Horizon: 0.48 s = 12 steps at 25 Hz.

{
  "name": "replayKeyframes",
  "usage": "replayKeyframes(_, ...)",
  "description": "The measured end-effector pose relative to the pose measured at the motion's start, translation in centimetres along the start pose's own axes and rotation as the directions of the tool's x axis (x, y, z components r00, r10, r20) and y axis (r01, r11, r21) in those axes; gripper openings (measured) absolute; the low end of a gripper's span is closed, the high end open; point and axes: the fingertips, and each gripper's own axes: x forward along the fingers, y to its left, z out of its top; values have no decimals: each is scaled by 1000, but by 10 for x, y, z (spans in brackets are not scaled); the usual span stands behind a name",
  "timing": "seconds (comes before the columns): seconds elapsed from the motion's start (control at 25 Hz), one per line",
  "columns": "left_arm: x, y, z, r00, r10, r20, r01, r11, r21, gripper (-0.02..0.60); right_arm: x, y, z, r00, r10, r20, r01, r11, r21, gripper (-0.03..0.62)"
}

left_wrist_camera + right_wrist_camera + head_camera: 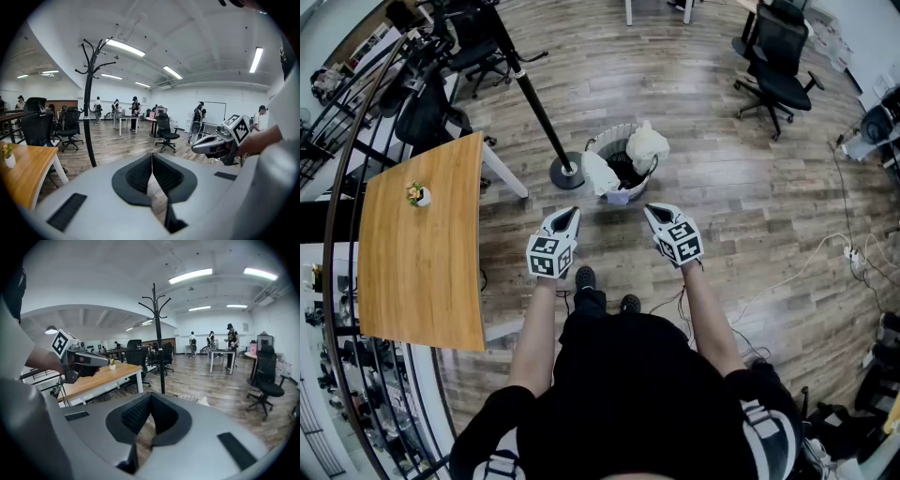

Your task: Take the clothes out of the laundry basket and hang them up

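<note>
A round white laundry basket [600,146] stands on the wood floor ahead of me, with white clothes [648,143] heaped over its rim and a second white piece [599,172] hanging down its near side. A black coat stand [540,112] rises just left of it. My left gripper [569,213] and right gripper [654,212] are held side by side at chest height, short of the basket, both shut and empty. In the left gripper view the coat stand [88,103] is at left; in the right gripper view the coat stand [158,341] is ahead, and the basket rim [193,399] peeks over the jaws.
A wooden table [427,246] with a small potted flower [418,194] stands to my left. Black office chairs [779,58] sit at far right and far left. Cables [825,246] trail over the floor at right. People stand at desks far across the room [135,110].
</note>
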Motion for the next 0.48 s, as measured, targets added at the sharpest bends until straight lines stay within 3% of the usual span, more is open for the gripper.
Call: replayKeyframes(0.48, -2, -11, -4, 1000, -3, -7, 3, 1000, 9, 23, -8, 3, -11, 1000, 8, -6, -8, 1000, 2, 8)
